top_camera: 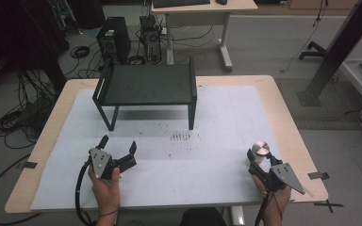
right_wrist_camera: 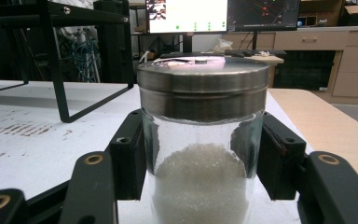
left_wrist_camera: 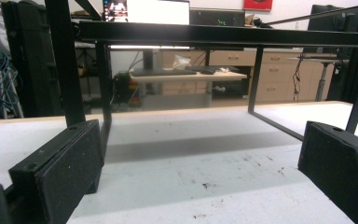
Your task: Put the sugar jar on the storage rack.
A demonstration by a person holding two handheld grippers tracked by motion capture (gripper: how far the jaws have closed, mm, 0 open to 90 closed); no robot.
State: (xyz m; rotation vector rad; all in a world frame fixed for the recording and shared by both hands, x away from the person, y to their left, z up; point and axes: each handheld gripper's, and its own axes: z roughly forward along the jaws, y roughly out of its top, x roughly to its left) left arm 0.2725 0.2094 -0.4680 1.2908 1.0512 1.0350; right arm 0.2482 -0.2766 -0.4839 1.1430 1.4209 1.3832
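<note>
A black metal rack (top_camera: 146, 84) stands on the paper-covered table (top_camera: 226, 122).

jar (right_wrist_camera: 200, 154) base cut off by bottom edge, white grains too fine to identify

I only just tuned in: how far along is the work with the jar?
Done: the right gripper has closed on the glass jar with its metal lid. In hand: the jar stands on the table mat. Left: lifting and placing it; the left gripper waits open, the black rack bare.
</note>
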